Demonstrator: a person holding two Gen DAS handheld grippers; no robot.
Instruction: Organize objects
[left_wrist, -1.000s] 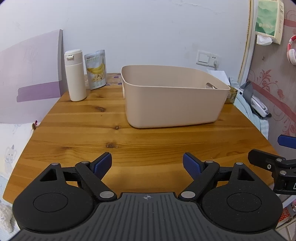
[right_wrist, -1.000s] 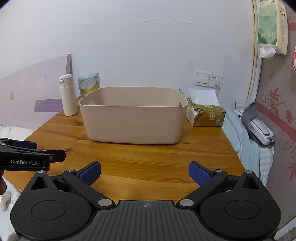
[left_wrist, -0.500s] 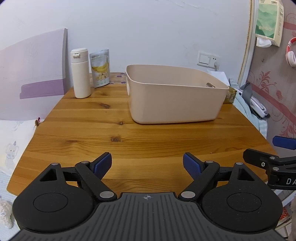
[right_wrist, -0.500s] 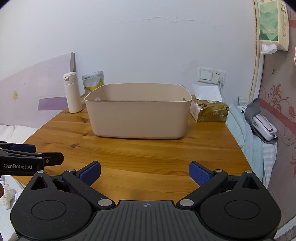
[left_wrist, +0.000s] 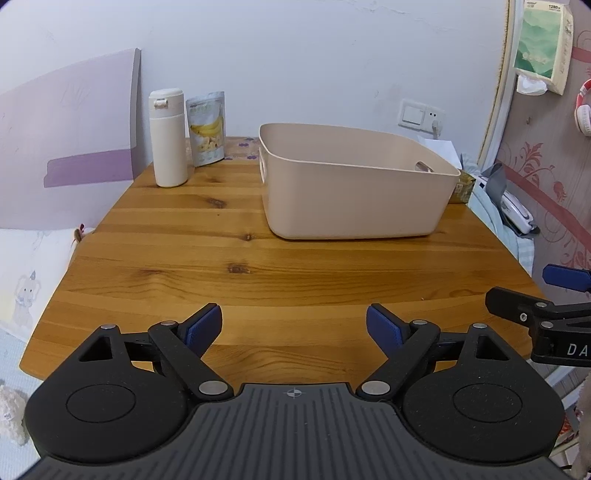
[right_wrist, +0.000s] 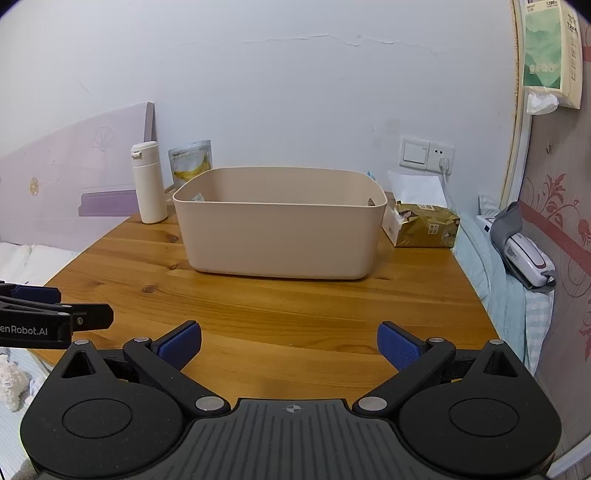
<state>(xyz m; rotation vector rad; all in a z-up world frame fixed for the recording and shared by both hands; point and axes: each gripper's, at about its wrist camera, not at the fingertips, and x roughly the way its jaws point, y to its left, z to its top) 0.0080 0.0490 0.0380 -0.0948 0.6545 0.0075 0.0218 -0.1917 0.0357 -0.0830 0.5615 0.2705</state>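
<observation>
A beige plastic bin (left_wrist: 354, 192) (right_wrist: 277, 236) stands on the wooden table (left_wrist: 221, 266) (right_wrist: 295, 306). A white bottle (left_wrist: 167, 138) (right_wrist: 147, 182) and a banana-chip pouch (left_wrist: 206, 127) (right_wrist: 190, 162) stand at the back left near the wall. A gold tissue pack (right_wrist: 421, 225) lies right of the bin. My left gripper (left_wrist: 294, 326) is open and empty over the table's front edge. My right gripper (right_wrist: 289, 345) is open and empty, also at the front edge, right of the left one.
A purple board (left_wrist: 70, 122) leans on the wall at the left. A bed with a grey-and-white device (right_wrist: 524, 254) lies to the right. A wall switch and socket (right_wrist: 424, 153) sit behind the bin. A tissue pack (right_wrist: 546, 51) hangs at the upper right.
Both grippers have drawn back from the bin and shifted a little; the bin and bottle look smaller and farther. Both stay open and empty.
</observation>
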